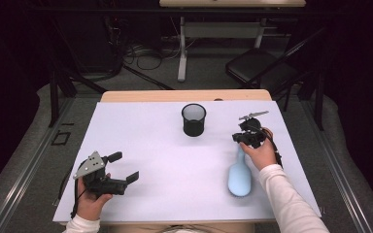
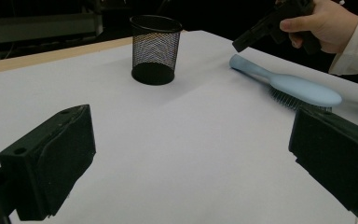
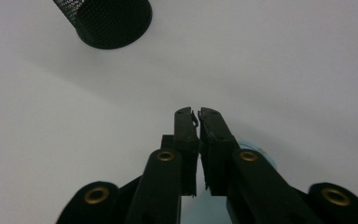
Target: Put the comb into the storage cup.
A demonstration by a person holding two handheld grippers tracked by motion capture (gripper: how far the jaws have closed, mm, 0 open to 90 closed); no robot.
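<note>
At the near left of the desk [image 1: 141, 145], a hand [image 1: 93, 201] holds the left tool [image 1: 125, 170] low over the white surface. Its jaws are spread wide, with bare desk between them, and they point right and a little far. In the left gripper view the two black pads sit at the left and right edges of the picture, well apart.

At the near right lies a light blue brush [image 1: 239, 177]. Its broad head is toward the near edge and its thin handle runs away toward the far side. In the left gripper view the brush [image 2: 298, 88] lies bristles down on the desk.

Just past the brush head, the right hand [image 1: 261, 153] holds the right tool [image 1: 240, 138] at the far end of the handle. In the right gripper view its jaws are pressed nearly together, with only a thin slit between them. A bit of light blue shows beside and below them, but I cannot tell whether they pinch the handle.

Farther off, near the far middle of the desk, a black mesh cup [image 1: 194, 119] stands upright, well apart from the brush and both tools.
</note>
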